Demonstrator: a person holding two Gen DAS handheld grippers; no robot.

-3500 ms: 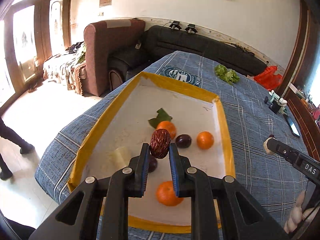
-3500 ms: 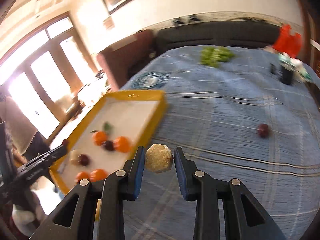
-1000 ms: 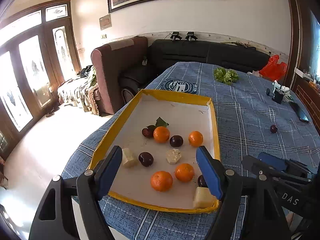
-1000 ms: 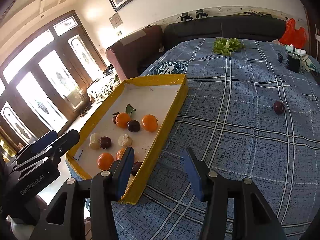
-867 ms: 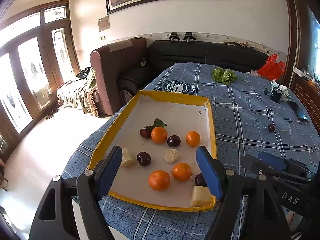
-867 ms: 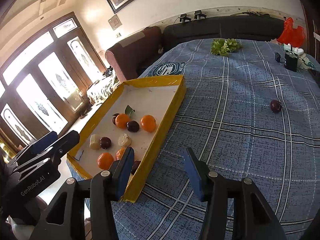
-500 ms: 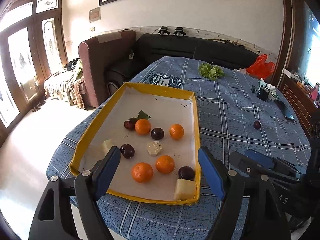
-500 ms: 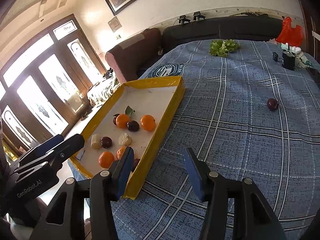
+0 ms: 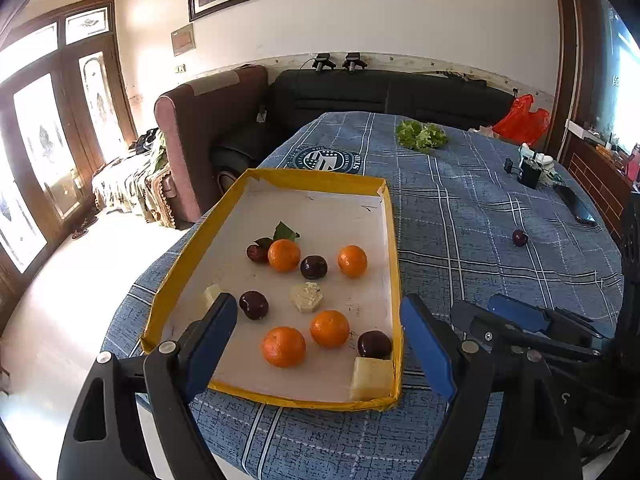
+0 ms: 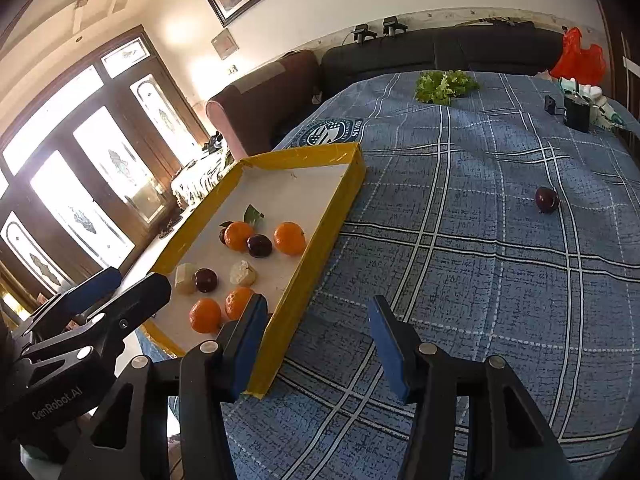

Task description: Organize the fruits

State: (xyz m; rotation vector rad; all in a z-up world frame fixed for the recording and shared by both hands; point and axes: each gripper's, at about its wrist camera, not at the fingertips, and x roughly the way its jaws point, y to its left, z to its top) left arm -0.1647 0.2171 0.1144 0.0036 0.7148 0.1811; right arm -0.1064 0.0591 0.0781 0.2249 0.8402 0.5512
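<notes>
Right now both claws are empty & spread wide: left claw (image 9: 318, 338) hangs over the near end of the yellow tray (image 9: 188, 248), right claw (image 10: 318, 342) sits just past the tray's near corner, above the blue plaid cloth (image 10: 460, 280) on the bench. Tray holds most of the fruit already: four oranges, e.g. one near the front (image 9: 283, 346), several dark plums, e.g. one at the front right (image 9: 374, 344), plus pale chunks incl. one in the near-right corner (image 9: 372, 372). One stray plum (image 10: 546, 199) lies alone on the cloth, well apart from the tray & far from either claw; prob. the last thing to fetch. Risks, as I judge them: plum is round & smooth, so a claw coming in off-centre could nudge it & send it rolling across the cloth, maybe toward the bench edge; squeezing too hard could bruise it. On the way back, the tray wall is low, so a release done high could let it bounce out or knock the oranges about. The two claws sit near each other, so crossing paths could clash.
</notes>
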